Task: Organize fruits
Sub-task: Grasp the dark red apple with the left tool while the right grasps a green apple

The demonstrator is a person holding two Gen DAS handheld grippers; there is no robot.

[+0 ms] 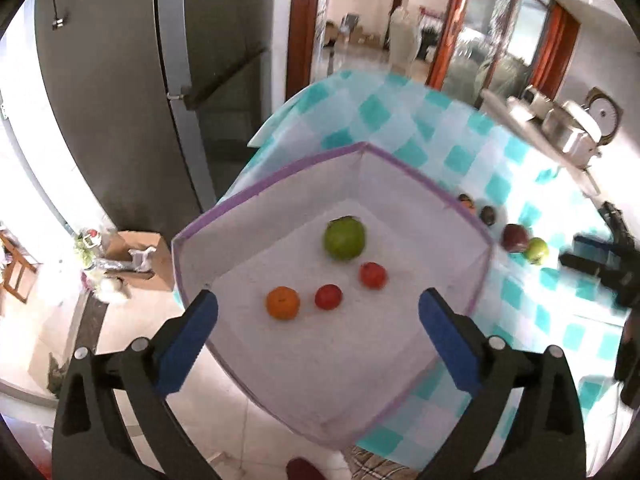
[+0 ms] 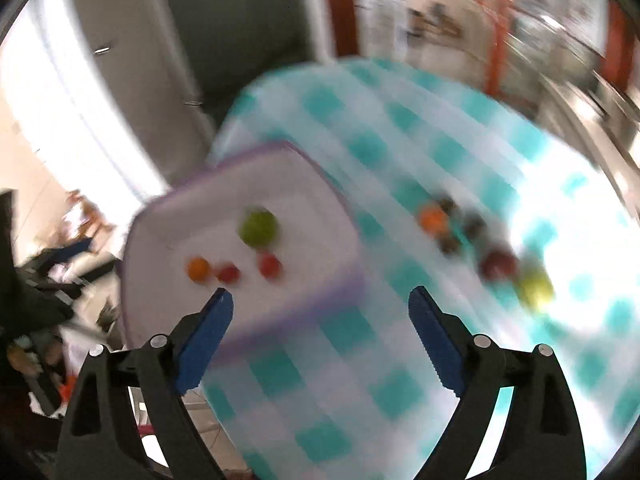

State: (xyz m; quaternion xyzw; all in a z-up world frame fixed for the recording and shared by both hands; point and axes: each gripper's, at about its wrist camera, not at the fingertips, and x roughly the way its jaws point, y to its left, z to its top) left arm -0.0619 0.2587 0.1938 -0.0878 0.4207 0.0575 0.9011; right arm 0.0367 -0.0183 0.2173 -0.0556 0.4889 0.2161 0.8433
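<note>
- So far your fabric bin [image 1: 280, 184] holds four fruits: a green apple [image 1: 344, 238], two small red fruits [image 1: 373, 275] [image 1: 328, 297] and an orange [image 1: 283, 303], each lying apart on the bin floor.
- Outside it, on the checked tablecloth [image 1: 452, 160] just beyond the bin's right wall, wait a dark red apple [image 1: 515, 237], a yellow-green fruit [image 1: 537, 250], and some darker pieces [image 1: 488, 215]; the right wrist view also shows an orange one [image 2: 433, 218] among them.
- Your right wrist view is smeared, probably from fast motion; rushing onto that tight cluster could knock round fruit rolling toward the table edge.
- A bin corner overhangs the table edge over the floor; a heavy drop or a bump to the soft wall could tip it.
- Your left gripper [image 1: 318, 312] hovers above the bin's near side, tilted down, jaws spread and empty.
- Your right gripper [image 2: 320, 312] hangs over the cloth beside the bin, jaws also spread, gripping nothing.
</note>
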